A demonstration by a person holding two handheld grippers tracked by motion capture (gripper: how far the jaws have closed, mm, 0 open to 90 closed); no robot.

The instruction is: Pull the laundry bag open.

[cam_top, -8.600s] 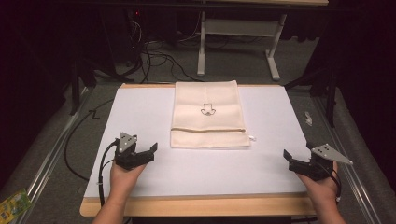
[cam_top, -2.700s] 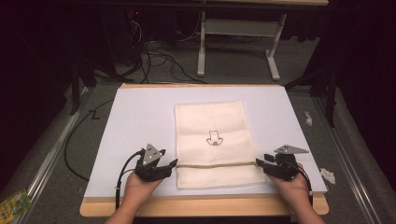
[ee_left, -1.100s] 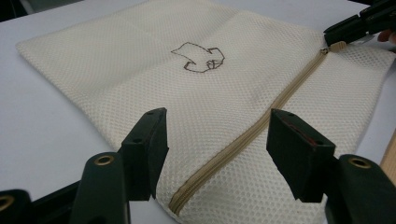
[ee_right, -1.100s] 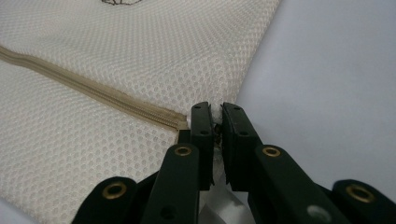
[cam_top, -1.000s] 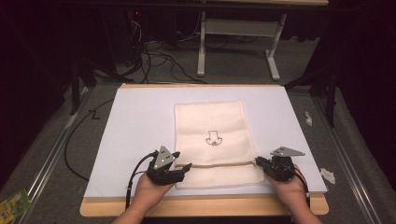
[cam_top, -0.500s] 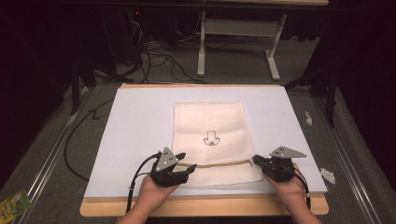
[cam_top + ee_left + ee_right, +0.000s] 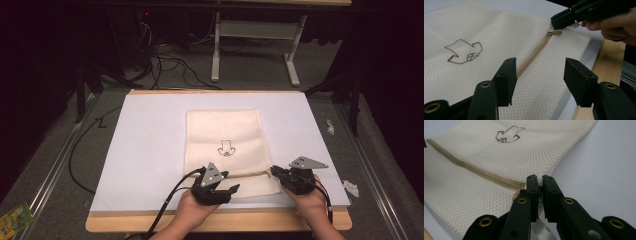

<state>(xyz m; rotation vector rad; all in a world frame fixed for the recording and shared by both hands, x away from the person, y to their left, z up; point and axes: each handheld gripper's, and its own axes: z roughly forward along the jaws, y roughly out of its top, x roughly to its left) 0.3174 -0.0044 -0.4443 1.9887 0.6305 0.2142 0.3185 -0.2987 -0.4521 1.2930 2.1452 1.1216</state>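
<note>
— Where is the bag?

— A cream mesh bag (image 7: 227, 150) lies flat on the white table (image 7: 150, 145), its zip (image 7: 534, 52) running across the near end, side to side.

— And the grippers?

— The right gripper (image 7: 539, 185) is clamped on the bag's edge at the zip's right end, probably on a white tag. The left gripper (image 7: 539, 75) hovers with jaws spread, straddling the zip.

— Which is nearer the pull?

— The pull (image 7: 556, 32) sits at the right end, just beside the right gripper; from the left one it lies along the zip, well apart.
</note>
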